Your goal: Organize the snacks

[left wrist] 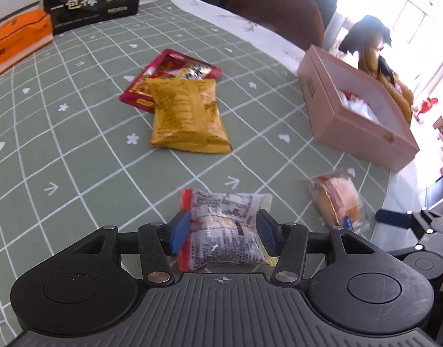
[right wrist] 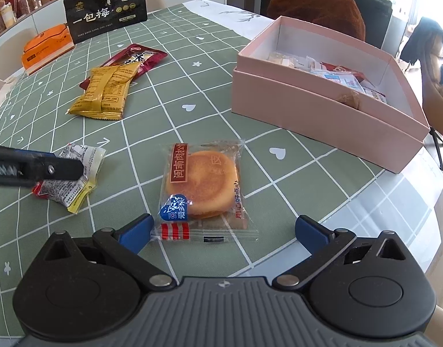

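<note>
One green grid tablecloth [right wrist: 169,133], pink box [right wrist: 322,115], brown chair [right wrist: 322,8]

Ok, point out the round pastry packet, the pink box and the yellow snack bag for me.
round pastry packet [right wrist: 202,185], right wrist view, on the pastry's middle.
pink box [right wrist: 322,110], right wrist view, on its near wall.
yellow snack bag [left wrist: 186,112], left wrist view, on its centre seam.

Left gripper [left wrist: 223,235] and right gripper [right wrist: 223,231]: black linkage arms, silver pivot screws, blue finger pads [right wrist: 136,231], ribbed grey housing with a small crosshair mark.
</note>
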